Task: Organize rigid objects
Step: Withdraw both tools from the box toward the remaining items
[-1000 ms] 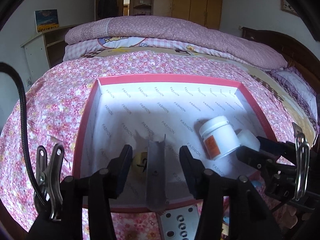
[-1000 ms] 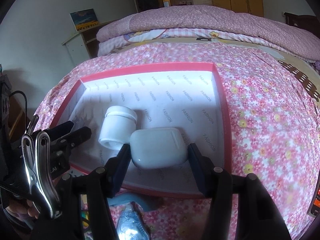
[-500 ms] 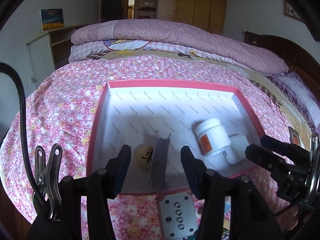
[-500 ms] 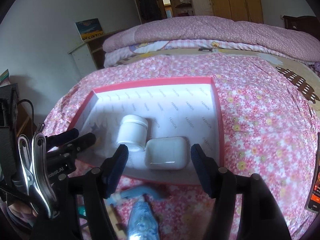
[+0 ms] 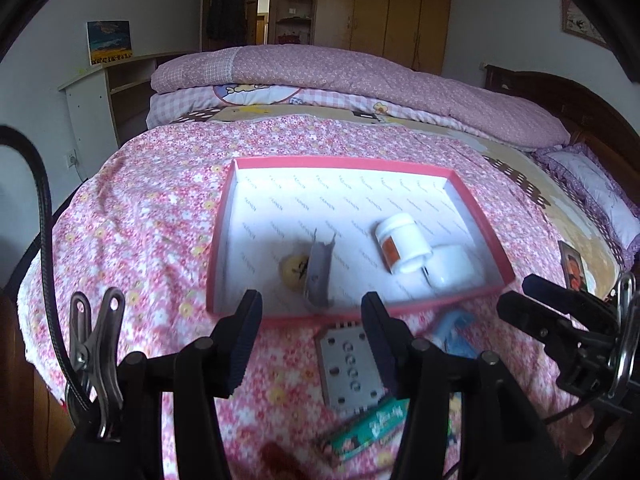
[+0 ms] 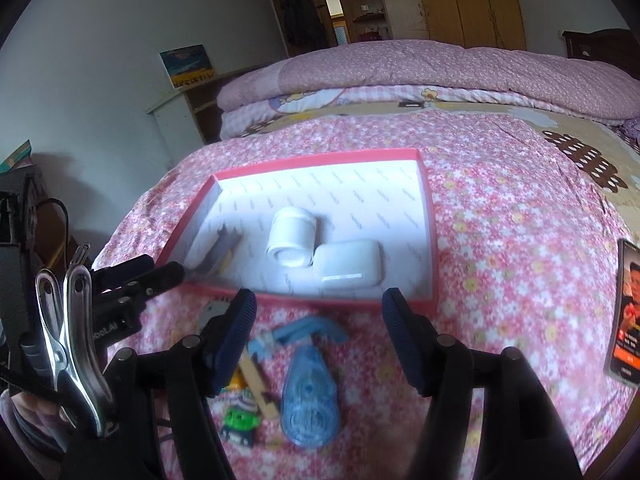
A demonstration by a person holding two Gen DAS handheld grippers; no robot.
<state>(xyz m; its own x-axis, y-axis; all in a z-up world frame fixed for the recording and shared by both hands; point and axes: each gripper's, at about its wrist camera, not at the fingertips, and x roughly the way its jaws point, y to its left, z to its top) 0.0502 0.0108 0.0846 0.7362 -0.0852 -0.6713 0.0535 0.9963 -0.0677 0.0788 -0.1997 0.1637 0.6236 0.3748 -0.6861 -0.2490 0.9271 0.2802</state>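
Your tongs over the pink-rimmed box
Both the left gripper and the right gripper stood spread, empty; inside the box lay a smooth white case; the grey piece blurred.

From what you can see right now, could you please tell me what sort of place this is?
Most likely a home bedroom: a bed with a pink floral bedspread, a folded quilt at its far end, and wooden wardrobes along the back wall.

A red-rimmed box lined white with grey lettering sits on a pink floral bedspread.
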